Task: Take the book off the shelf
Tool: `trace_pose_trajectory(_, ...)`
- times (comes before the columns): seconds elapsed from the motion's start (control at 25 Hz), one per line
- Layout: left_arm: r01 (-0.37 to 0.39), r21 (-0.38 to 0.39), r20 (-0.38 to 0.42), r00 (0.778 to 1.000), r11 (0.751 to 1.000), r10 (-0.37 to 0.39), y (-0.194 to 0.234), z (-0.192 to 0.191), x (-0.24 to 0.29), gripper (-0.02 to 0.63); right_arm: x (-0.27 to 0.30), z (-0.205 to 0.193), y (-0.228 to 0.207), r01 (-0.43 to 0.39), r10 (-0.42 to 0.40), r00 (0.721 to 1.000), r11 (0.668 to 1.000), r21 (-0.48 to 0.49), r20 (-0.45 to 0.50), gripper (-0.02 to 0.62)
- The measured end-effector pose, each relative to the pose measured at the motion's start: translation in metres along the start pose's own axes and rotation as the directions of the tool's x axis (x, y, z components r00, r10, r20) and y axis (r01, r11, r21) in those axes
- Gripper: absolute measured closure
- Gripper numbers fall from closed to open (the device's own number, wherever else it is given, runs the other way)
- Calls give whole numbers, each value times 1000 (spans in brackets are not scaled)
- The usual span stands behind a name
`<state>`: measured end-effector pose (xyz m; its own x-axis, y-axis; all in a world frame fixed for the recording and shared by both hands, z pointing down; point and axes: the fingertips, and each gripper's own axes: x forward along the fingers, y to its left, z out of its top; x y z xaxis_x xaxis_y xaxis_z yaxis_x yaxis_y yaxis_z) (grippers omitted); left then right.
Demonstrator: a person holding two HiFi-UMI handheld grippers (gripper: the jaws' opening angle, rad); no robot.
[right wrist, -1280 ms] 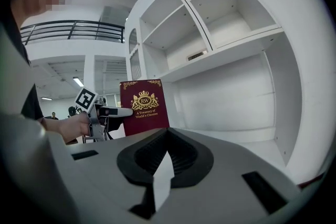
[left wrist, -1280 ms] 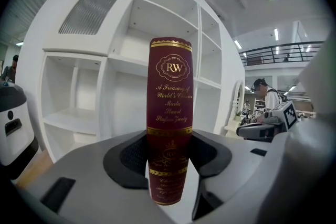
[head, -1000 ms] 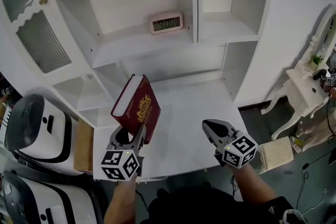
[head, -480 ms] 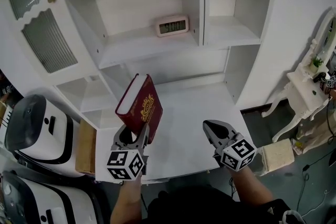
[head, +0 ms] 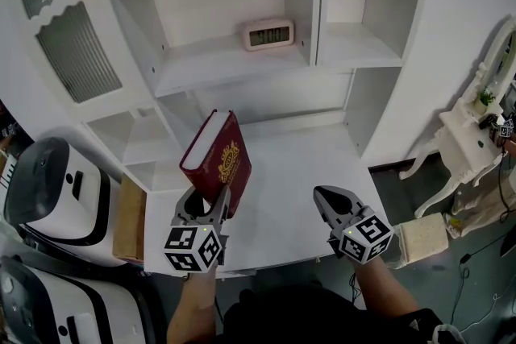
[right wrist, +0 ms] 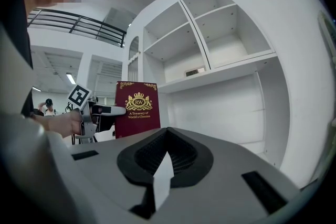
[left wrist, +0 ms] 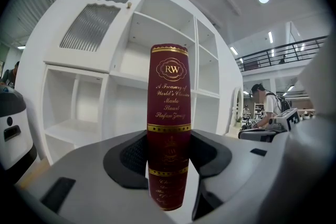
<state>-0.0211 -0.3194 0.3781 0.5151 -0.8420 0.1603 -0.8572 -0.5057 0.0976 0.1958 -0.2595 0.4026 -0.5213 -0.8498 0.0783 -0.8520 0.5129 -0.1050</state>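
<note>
Judging from the present lie of things, past the pull-out and into the carry-away. Dark red hardback book with gold lettering (head: 216,161) already clear of the white shelf unit (head: 242,64), held roughly upright in the air over the white surface (head: 298,173). In the head view, at about 8 o'clock from the middle and 7 o'clock from the pale digital clock (head: 269,35) standing on the middle shelf board. Clenched on the book's lower end, the left hand-held gripper (head: 205,204): pads pressing on both covers, spine turned straight back along the jaws, gold-crested front cover facing 3 o'clock toward the right hand-held gripper (head: 320,192). That second hand-held gripper closed on nothing, jaws together, hovering above the surface well apart from the book. To do this step well, hold the squeeze firm and even, given a tall volume pinched only at its bottom end and therefore likely to pivot or tip. Avoid rolling the wrist. Draw the book toward 6 o'clock, low over the surface, before any setting down. Lower with the bottom edge square to the surface, and release only once fully supported. In case of wobble, open the right hand-held gripper and steady the top corner from 3 o'clock. Stay clear of the shelf's upright divider and of the surface's near edge.
</note>
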Motion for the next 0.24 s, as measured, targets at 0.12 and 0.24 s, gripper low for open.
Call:
trace_pose_trajectory(0.12,1,2,-5,1000,1000,-1,-2,-2,-2,390,-1,-4,2,-6,6,1000,1000,4,-7,583)
trace_pose_trajectory(0.24,2,3,-12,1000,1000,-2,-4,-5,-4,390,-2,-6,5,-10,10,1000,1000,8,-12,583)
